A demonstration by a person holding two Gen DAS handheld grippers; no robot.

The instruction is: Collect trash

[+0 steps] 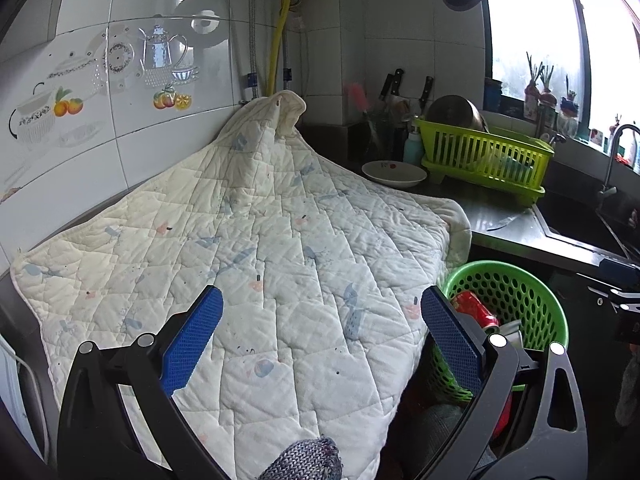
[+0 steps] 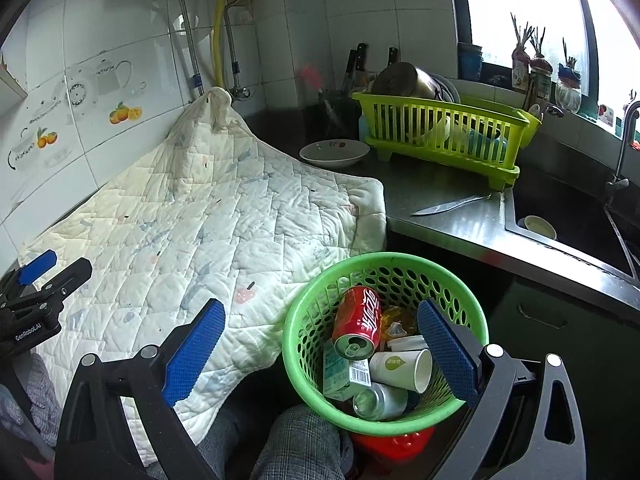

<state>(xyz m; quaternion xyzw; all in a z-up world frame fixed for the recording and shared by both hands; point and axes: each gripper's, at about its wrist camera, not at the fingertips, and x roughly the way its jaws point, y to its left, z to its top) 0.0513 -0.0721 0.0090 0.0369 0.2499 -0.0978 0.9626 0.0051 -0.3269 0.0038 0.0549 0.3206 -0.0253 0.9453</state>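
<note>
Right wrist: both grippers (image 2: pixel 320 350) (image 1: pixel 322 332) released; quilt (image 2: pixel 208 220) beside trash basket (image 2: pixel 304 320).

tongs (image 2: pixel 320 344): black frame | blue textured pads (image 2: pixel 192 354) | silver screws | grey knit sleeve (image 1: pixel 304 460)

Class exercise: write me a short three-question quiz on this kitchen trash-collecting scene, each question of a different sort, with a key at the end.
1. True or false: the red can lies inside the green basket.
2. Multiple choice: the knife lies on (A) the quilted cloth, (B) the steel counter, (C) the dish rack.
3. Fill in: the jaws of the right gripper stand ____.

Key: 1 true; 2 B; 3 open.
</note>
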